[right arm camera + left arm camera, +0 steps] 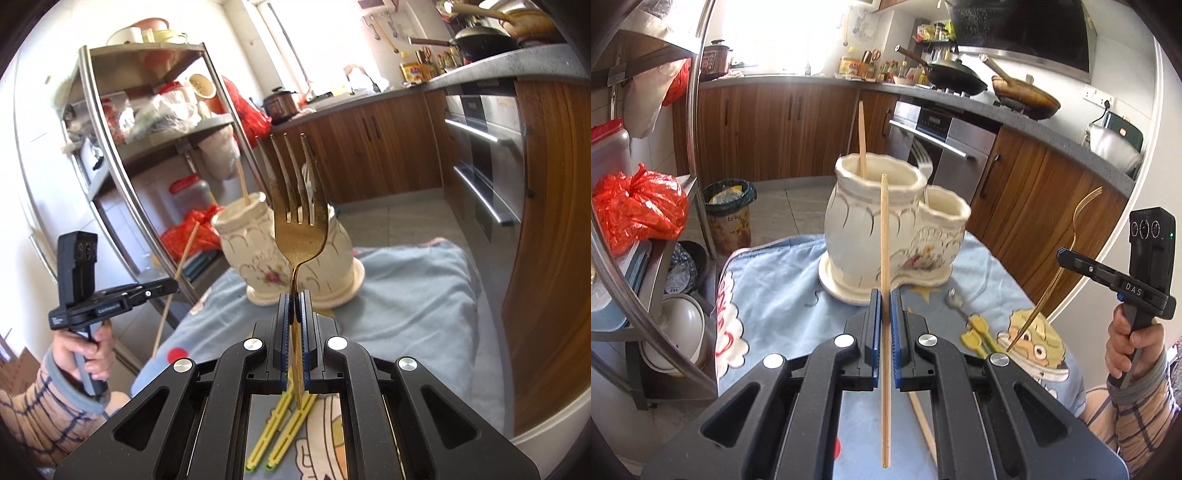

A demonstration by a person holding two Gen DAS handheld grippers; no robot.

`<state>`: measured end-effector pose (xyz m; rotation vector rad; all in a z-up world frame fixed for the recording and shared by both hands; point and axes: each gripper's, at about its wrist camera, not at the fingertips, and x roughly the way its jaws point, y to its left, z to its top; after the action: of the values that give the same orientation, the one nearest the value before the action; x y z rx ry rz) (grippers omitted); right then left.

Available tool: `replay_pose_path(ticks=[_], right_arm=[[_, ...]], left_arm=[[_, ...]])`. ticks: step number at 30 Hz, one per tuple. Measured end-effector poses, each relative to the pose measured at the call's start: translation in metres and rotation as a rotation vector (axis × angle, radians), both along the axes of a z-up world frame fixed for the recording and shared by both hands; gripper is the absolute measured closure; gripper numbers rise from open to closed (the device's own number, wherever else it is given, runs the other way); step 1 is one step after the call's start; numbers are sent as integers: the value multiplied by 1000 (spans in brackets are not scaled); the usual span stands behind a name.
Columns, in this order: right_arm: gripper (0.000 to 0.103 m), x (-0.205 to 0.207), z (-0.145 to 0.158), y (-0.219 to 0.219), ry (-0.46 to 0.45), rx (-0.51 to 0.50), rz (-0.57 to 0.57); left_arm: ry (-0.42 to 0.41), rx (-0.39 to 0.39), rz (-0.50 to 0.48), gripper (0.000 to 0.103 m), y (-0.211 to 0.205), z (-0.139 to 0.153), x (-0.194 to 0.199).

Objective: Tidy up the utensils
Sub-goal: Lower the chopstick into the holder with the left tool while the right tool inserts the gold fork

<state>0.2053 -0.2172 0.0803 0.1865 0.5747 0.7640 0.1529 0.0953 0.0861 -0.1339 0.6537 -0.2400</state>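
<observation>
A cream ceramic utensil holder with two compartments stands on the blue cloth; it also shows in the right wrist view. One chopstick stands in its larger compartment and a silver fork in the smaller one. My left gripper is shut on a wooden chopstick, held upright just in front of the holder. My right gripper is shut on a gold fork, tines up, near the holder; it shows at the right of the left wrist view.
Another chopstick and yellow-handled utensils lie on the blue cartoon-print cloth; the yellow ones also show below my right gripper. A steel shelf rack stands left. A bin and wooden cabinets are behind.
</observation>
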Motion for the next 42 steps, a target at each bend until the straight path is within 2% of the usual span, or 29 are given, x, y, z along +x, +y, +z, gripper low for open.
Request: replay_pose_path(ticks=[6,13,19,23,27,31,42], right_arm=[[96,7,15,5,-51,5,-4],[96,26,51,16,-151,32,-10],[96,41,83,35,-255,38,-17],[96,53,91,48,-295,34,-18],[97,67,92,59,-310,22,-16],[96,78,91,65,-314,6,-29],[96,103,50,96,-239,-151,-21]], left_arm=[[-58,-20,2,98,0,16,9],[-153,-61,29,98,1,42,31],[-307,-69,91,98,-1,81,61],[-358,-69,138,98,-4,92,90],[-419,-63,172,98,-9,92,114],[-445,-38,195,98,-19,82,127],[-416,-1,240,98,-31,30,113]])
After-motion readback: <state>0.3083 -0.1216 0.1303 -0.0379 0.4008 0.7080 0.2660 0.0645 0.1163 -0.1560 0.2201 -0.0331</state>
